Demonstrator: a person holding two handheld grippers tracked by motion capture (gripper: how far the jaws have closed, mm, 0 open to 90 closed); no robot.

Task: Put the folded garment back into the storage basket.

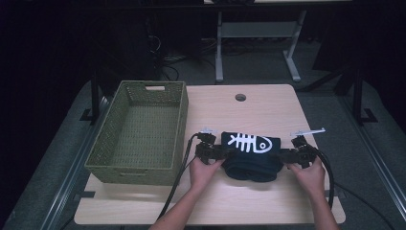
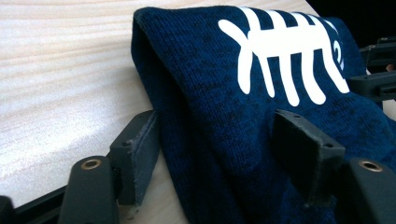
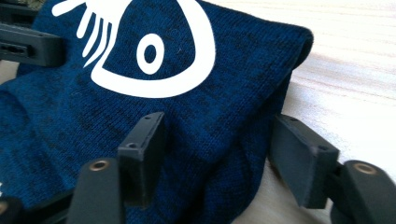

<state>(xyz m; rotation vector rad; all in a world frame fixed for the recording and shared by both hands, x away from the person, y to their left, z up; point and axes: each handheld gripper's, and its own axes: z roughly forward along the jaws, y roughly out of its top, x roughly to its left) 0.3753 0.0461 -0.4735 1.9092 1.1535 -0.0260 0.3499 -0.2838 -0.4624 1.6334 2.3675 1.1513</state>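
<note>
A folded dark blue knit garment with a white fish-skeleton print lies on the light wood table, a little toward the front. My left gripper is at its left end and my right gripper at its right end. In the left gripper view the garment fills the gap of the left gripper: its jaws stand open astride the folded edge, one on the table side and one over the cloth. The right gripper is open the same way around the garment at its corner.
An empty olive woven basket stands on the table's left part, right beside the left gripper. A round cable hole sits near the far edge. Cables trail from both grippers off the front edge. Dark floor and desk legs lie beyond.
</note>
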